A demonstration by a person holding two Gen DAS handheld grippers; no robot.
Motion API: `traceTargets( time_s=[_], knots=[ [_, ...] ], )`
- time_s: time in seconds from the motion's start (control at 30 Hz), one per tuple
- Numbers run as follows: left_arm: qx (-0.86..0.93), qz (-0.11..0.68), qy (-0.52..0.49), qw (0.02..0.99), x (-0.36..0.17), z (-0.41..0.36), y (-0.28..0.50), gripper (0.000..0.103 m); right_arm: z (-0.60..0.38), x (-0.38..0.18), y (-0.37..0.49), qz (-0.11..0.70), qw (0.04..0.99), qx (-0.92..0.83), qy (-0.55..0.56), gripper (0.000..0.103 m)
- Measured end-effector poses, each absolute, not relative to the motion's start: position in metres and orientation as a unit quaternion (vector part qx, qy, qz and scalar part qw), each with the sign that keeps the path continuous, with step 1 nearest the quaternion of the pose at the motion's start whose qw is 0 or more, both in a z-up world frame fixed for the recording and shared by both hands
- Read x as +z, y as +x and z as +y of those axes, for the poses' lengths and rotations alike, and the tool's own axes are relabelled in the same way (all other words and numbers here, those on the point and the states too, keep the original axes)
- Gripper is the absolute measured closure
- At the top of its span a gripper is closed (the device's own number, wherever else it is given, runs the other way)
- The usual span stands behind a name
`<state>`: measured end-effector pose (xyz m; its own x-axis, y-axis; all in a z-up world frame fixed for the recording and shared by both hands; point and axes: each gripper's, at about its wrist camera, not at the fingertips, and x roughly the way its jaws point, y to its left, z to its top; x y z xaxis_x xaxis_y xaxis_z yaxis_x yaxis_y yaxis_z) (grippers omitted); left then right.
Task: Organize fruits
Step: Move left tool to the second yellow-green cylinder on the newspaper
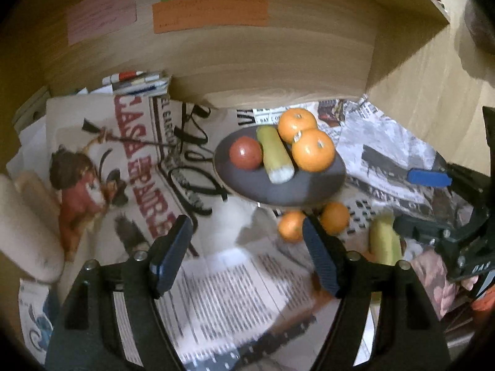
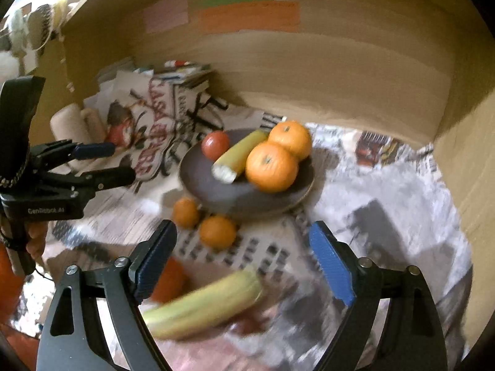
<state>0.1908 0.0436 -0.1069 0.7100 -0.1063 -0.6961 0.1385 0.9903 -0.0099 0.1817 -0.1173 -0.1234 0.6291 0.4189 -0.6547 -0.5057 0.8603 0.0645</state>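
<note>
A: Largest first. A newspaper-covered surface is seen under everything, backed by a wooden panel on which pink, green and orange paper slips are stuck; their writing cannot be read

B: The dark plate is noted mid-scene. On it are set two large oranges, a pale green corn-like cob and a red tomato-like fruit, all touching or close-packed

A: Loose items are recorded off the plate: two small oranges just beside its near rim, and a longer yellow-green cob lying nearer the right gripper, blurred

B: Jaws: the right gripper's are held wide apart with nothing pressed; the cob is merely seen beyond them. The left gripper is likewise spread and empty

A: Step judged: between placements, part of the fruit plated, part still to be gathered. The next move would call for lowering over one loose piece, likely a small orange or the cob, and closing gently

B: Writing: "CASA" is read in red on the newspaper; "GenRobot.AI" on the left gripper's body as viewed from the right wrist
</note>
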Motion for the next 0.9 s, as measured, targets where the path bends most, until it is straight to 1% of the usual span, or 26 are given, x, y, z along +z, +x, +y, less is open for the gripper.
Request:
traceTargets(
  time_s=[0.07,0.4,0.6,0.73,0.8,0.87,0.9],
  knots=[
    [-0.065,0.376,0.022,0.924,-0.111,0.042,0.18,0.025,-0.115,-0.13,0.173,0.35,0.897,0.263,-0.061,0.017],
    [-0.077,0.395,0.013,0.915,-0.129,0.031,0.142,0.024,-0.105,-0.156,0.137,0.366,0.883,0.285,-0.073,0.016],
    [-0.109,0.406,-0.005,0.907,-0.134,0.014,0.132,0.024,-0.131,-0.153,0.135,0.362,0.894,0.259,-0.044,0.016],
    [-0.124,0.405,0.001,0.906,-0.137,-0.007,0.124,0.025,-0.157,-0.151,0.133,0.353,0.909,0.219,-0.033,0.016],
    [-0.135,0.408,0.0,0.903,-0.139,-0.018,0.121,0.033,-0.168,-0.151,0.132,0.349,0.915,0.201,-0.034,0.016],
    [-0.147,0.413,0.001,0.899,-0.142,-0.027,0.12,0.046,-0.179,-0.153,0.132,0.35,0.916,0.192,-0.026,0.016],
    [-0.151,0.414,0.001,0.898,-0.143,-0.032,0.12,0.047,-0.182,-0.153,0.132,0.352,0.916,0.191,-0.022,0.016]
  ],
)
